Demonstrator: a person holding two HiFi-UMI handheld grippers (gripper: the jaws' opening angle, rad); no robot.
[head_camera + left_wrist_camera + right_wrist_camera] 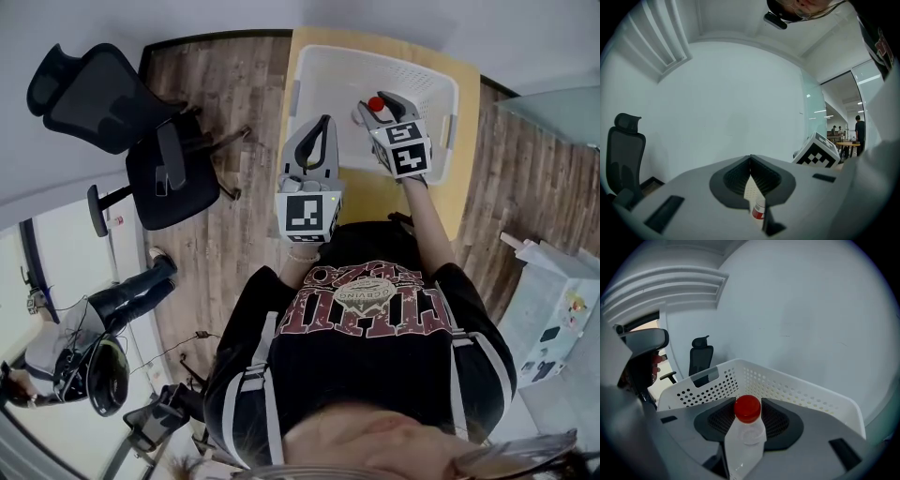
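Note:
My right gripper (376, 105) hangs over the white perforated basket (441, 89) and is shut on a clear plastic bottle with a red cap (376, 103). In the right gripper view the bottle (746, 437) stands upright between the dark pads (780, 420), with the basket wall (797, 390) behind it. My left gripper (324, 122) is at the basket's near left edge, its jaws shut tip to tip with nothing clamped. In the left gripper view, the slit below the tips (750, 159) shows basket mesh and a small bottle with a red label (758, 211).
The basket sits on a yellow wooden table (450, 202) against a white wall. A black office chair (141, 141) stands on the wood floor to the left. Another person (94, 319) is at the lower left. A white desk with small items (553, 314) is at the right.

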